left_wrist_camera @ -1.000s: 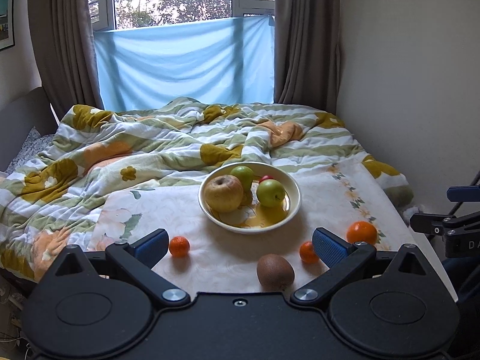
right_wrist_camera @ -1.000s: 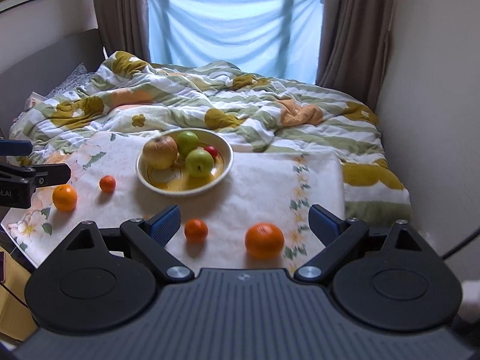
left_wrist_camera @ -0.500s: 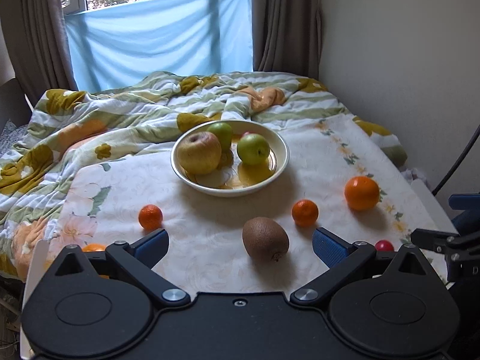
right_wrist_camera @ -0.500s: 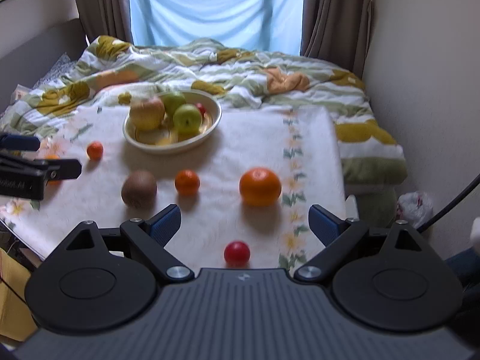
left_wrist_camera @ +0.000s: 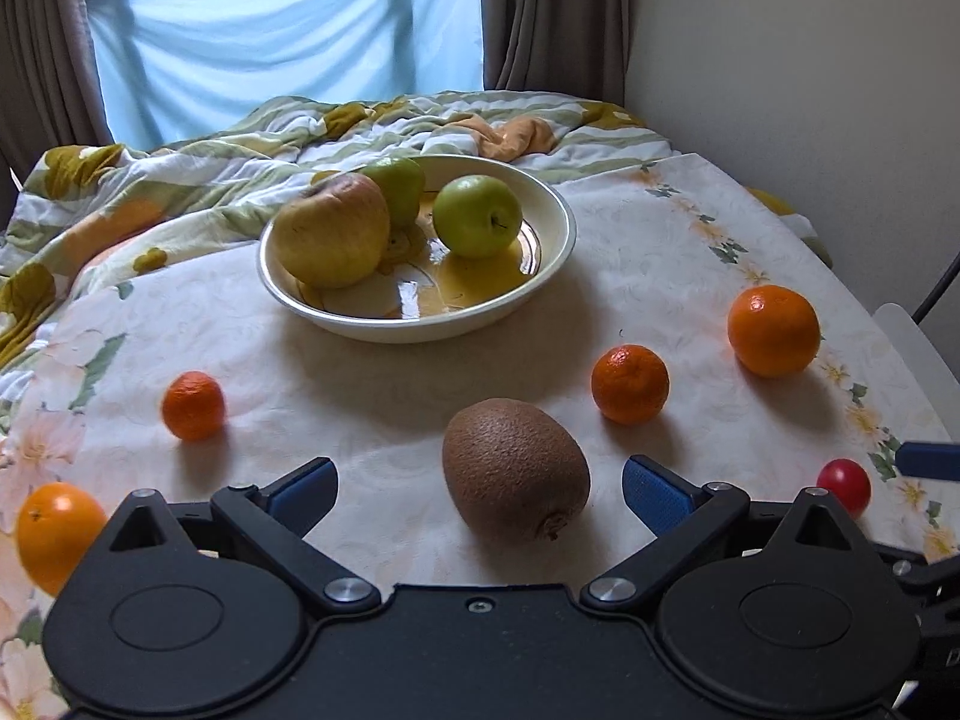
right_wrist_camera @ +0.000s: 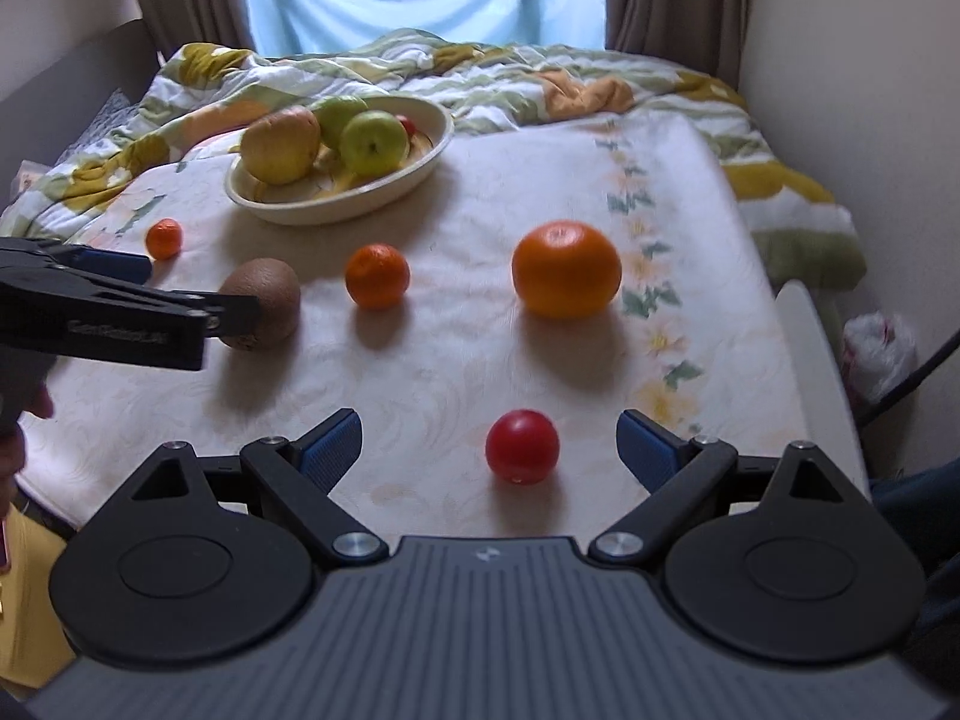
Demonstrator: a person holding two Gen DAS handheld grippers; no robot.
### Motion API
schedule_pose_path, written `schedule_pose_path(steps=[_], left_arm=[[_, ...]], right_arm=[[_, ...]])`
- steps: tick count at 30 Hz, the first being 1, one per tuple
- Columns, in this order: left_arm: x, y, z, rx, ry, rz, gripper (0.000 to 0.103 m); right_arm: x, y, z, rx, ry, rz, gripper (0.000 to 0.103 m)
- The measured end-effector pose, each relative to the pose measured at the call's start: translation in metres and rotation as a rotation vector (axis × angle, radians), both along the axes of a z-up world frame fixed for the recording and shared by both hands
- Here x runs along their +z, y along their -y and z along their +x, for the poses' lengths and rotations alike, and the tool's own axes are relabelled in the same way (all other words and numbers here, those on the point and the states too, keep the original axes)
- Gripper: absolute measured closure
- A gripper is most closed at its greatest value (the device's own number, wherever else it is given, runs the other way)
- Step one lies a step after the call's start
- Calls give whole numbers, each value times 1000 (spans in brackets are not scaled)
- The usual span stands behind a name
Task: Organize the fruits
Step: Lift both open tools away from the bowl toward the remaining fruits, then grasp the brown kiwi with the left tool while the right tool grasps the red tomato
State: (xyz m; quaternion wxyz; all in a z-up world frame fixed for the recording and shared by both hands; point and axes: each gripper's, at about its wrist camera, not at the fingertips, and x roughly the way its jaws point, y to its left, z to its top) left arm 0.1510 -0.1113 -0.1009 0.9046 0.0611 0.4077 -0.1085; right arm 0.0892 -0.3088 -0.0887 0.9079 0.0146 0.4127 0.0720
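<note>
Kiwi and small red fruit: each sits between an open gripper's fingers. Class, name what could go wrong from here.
1. The kiwi is egg-shaped and lies off-centre, nearer the left gripper's right finger; closing could push it aside.
2. The small red fruit is round and smooth, close to the near edge; the right gripper could squeeze it out and off.
3. The bowl already holds three apples; added fruit may roll out.

Bowl (left_wrist_camera: 558,228) far-centre on the cloth (left_wrist_camera: 660,252) holds 3 apples (left_wrist_camera: 477,215); kiwi (left_wrist_camera: 515,468) near it, tomato (right_wrist_camera: 522,446) near right.
</note>
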Motion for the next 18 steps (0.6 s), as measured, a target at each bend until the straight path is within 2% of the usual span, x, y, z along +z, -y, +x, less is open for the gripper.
schedule_pose_path(steps=[2,8,9,10,13,18], left_arm=[[-5,3,3,-3,-2,3,3],[-12,11,5,-29,0,23,22],[-13,12,5,-33,-3,24,34],[-14,13,5,-32,-8,28,40],[-14,14,3,-34,4,30,41],[-14,13,2,-38,0,28,41]], right_arm=[[-6,0,2,-15,-11,12,0],[-19,4,4,-56,-24,13,0],[-20,5,4,-62,-27,20,0],[-20,7,5,-65,-28,26,0],[-21,8,4,-66,-25,26,0],[-23,7,7,-44,-32,11,14]])
